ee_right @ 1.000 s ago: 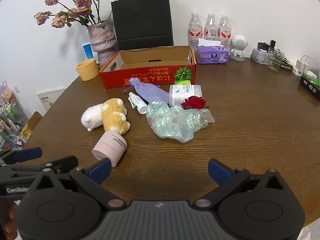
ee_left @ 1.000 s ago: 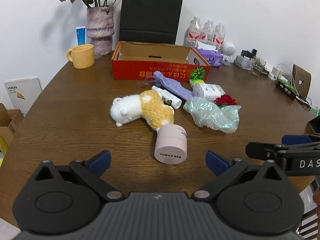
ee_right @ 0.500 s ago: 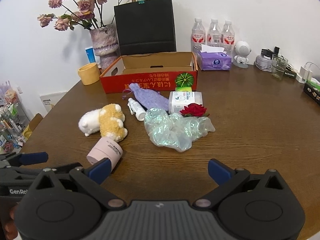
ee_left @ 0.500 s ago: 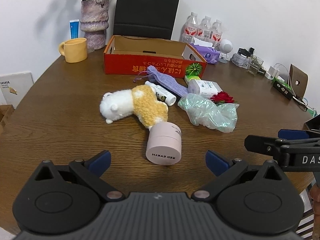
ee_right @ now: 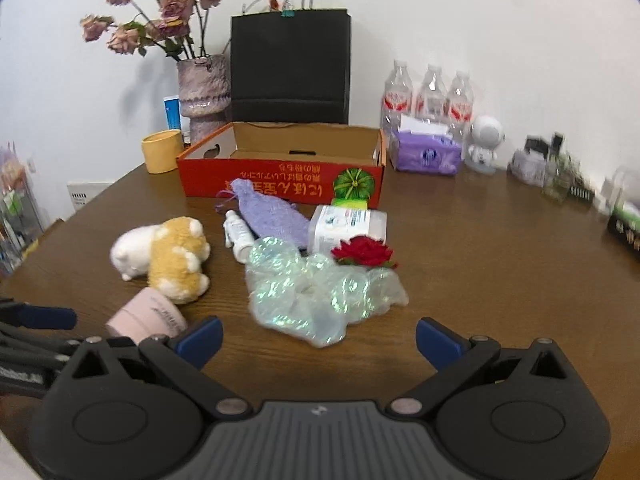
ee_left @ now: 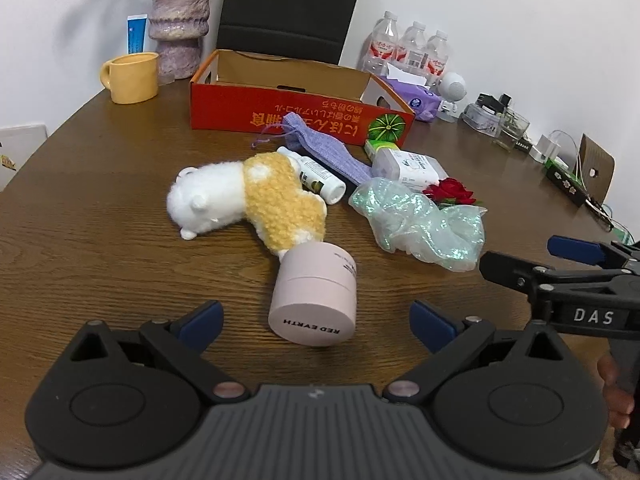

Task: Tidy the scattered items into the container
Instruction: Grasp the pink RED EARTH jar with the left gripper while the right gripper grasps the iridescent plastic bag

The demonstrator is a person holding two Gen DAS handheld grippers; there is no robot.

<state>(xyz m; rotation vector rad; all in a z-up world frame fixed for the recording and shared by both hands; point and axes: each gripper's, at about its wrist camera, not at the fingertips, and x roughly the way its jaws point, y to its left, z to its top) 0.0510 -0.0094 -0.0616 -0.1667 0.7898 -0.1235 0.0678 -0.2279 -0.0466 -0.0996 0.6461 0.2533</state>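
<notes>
A red cardboard box (ee_left: pixel 248 114) (ee_right: pixel 280 184) stands open at the back of the brown table. In front of it lie a white and yellow plush toy (ee_left: pixel 244 200) (ee_right: pixel 168 256), a pink jar on its side (ee_left: pixel 314 300) (ee_right: pixel 146 316), a purple knitted pouch (ee_left: pixel 324 148) (ee_right: pixel 272 216), a small white bottle (ee_left: pixel 316 176) (ee_right: pixel 238 236), a white packet (ee_left: pixel 408 164) (ee_right: pixel 350 226), a red rose (ee_left: pixel 450 194) (ee_right: pixel 362 252) and a crumpled iridescent wrapper (ee_left: pixel 420 224) (ee_right: pixel 320 296). My left gripper (ee_left: pixel 316 322) is open, its fingertips flanking the jar's near end. My right gripper (ee_right: pixel 318 334) is open just before the wrapper.
A yellow mug (ee_left: pixel 130 76), a purple vase (ee_left: pixel 180 20) with dried flowers, a black paper bag (ee_right: pixel 290 64), water bottles (ee_right: pixel 428 100), a tissue pack (ee_right: pixel 424 154) and small gadgets (ee_left: pixel 496 116) line the back. A hand (ee_left: pixel 616 388) holds the right gripper.
Both grippers have moved forward and lower toward the items. The pink jar now lies between the left fingertips, and the wrapper is closer to the right gripper. No item has moved.
</notes>
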